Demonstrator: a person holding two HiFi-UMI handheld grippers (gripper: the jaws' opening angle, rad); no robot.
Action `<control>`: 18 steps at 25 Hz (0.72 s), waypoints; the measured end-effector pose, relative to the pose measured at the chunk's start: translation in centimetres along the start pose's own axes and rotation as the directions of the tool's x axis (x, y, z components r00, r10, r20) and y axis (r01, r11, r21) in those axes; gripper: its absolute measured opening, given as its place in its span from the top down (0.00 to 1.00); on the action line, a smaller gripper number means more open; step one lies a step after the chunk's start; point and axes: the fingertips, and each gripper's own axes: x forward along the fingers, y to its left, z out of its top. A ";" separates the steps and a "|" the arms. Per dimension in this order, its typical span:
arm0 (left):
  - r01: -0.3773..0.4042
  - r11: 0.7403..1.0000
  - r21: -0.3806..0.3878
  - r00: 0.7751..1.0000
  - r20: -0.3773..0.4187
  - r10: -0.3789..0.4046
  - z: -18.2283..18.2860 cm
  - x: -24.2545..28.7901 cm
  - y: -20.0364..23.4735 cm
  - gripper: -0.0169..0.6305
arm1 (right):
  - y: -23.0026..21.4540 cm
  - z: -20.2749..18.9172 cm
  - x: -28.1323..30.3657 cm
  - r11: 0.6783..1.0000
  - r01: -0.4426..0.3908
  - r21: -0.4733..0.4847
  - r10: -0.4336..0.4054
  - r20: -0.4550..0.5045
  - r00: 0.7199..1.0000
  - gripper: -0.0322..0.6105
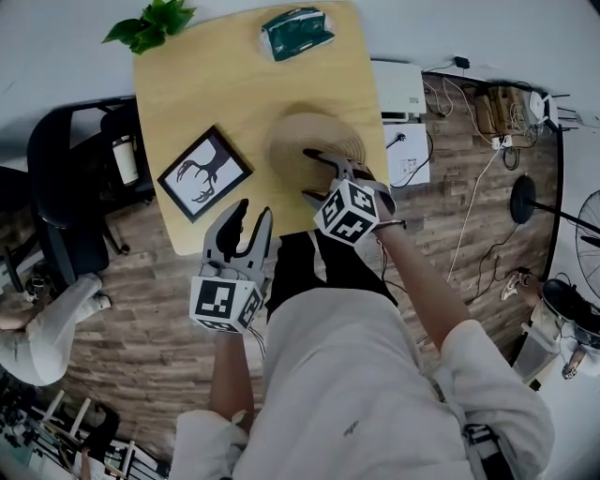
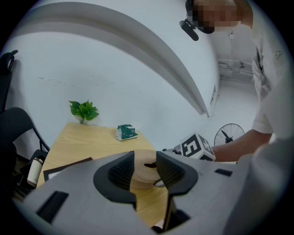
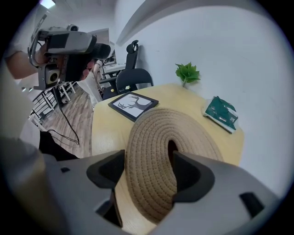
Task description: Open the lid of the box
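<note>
The right gripper (image 1: 319,176) was tipped steeply downward at the middle of the head view, on a bare forearm stretched in from the lower right. Its jaws were spread wide over the round woven straw-coloured box (image 1: 302,139). In the right gripper view the coiled lid (image 3: 154,151) filled the gap between them. The right-hand jaw was set just beside the dark slot (image 3: 171,149) at the lid's centre. Neither pad was seen pressing on the weave, and the lid was seated flat on the box, not lifted.

The left gripper (image 1: 251,217) was held lower left of centre in that view, at the near edge of the light wooden table (image 1: 206,84). It was pointed gently downward, well apart from the box. Its jaws were parted a little, and nothing was caught between them. Only the far-off box was framed in their gap in the left gripper view.

The box was placed in the right half of the tabletop, close to its near edge.

Counted up: two grippers, one woven box with one lid, one black-framed picture of an antlered deer (image 1: 203,173) to the left of the box, one green packet (image 1: 296,33) at the top of the frame, and one small leafy green plant (image 1: 150,23) at the table's upper-left corner. One black office chair (image 1: 66,169) was parked at the left edge.
</note>
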 end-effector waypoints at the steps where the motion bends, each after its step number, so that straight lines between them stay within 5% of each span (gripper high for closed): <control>1: 0.002 1.000 0.001 1.000 -0.002 -0.002 0.0 0.0 0.0 0.78 | 0.0 0.0 0.2 1.000 -0.005 -0.003 0.005 -0.005 1.000 0.44; 18: 0.014 1.000 0.002 1.000 -0.008 -0.014 0.3 -0.6 1.2 0.78 | 0.4 -0.5 1.6 0.999 -0.037 -0.034 0.034 -0.087 0.996 0.46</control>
